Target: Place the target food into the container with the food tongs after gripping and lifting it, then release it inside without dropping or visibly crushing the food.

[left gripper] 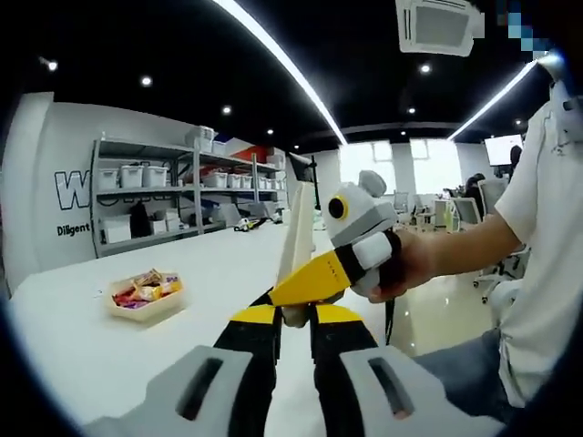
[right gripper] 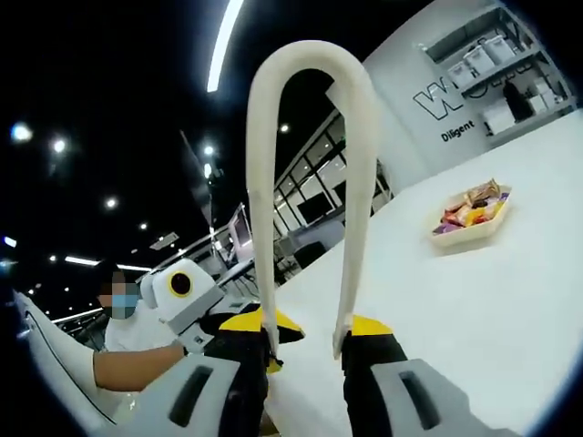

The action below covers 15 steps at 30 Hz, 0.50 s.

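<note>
Cream food tongs (right gripper: 305,64) stand as a tall loop, bend farthest from me, with both arms running down between the jaws of my right gripper (right gripper: 305,335), which is shut on them. In the left gripper view the tongs (left gripper: 297,223) show edge-on, and their lower end sits between the yellow-and-black jaws of my left gripper (left gripper: 293,315), shut on one arm. The right gripper (left gripper: 305,284) comes in from the right, held in a person's hand. A shallow cream tray (left gripper: 117,312) of wrapped sweets (left gripper: 146,289) lies on the white table, apart from both grippers; the tray (right gripper: 455,238) also sits at the upper right in the right gripper view.
The white table (left gripper: 82,355) stretches wide around the tray. The left gripper (right gripper: 262,328) and a person's hand (right gripper: 137,362) reach in at the lower left of the right gripper view. Grey shelving (left gripper: 146,196) with bins stands against the far wall.
</note>
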Motion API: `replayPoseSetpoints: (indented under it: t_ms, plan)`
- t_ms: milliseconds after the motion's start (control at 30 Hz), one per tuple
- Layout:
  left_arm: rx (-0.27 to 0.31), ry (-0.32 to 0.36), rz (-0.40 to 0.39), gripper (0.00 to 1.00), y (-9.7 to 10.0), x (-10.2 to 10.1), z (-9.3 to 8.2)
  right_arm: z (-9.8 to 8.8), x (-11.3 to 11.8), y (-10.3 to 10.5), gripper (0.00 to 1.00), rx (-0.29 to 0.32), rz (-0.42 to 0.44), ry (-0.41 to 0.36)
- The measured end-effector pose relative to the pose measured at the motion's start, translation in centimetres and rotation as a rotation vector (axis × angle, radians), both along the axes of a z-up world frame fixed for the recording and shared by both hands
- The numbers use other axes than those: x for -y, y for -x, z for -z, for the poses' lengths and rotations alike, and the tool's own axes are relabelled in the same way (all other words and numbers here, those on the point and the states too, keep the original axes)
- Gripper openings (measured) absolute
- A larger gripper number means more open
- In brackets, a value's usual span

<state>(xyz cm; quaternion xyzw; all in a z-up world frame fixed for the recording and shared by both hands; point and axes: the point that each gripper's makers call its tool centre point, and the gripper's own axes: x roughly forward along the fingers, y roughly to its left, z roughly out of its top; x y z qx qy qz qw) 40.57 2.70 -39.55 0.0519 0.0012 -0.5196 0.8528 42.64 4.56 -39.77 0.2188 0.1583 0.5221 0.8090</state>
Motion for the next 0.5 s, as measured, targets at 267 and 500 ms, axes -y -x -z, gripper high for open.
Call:
replayPoseSetpoints:
  t_ms: [267,500]
  plan:
    - [0.024,-0.009,0.026,0.1,0.1,0.1,-0.5,-0.6,0.1,0.0,0.28,0.036,-0.018,0.004]
    - [0.034,-0.027,0.029,0.1,0.3,-0.2,-0.5,-1.6,1.2,-0.6,0.28,0.038,-0.004,-0.034]
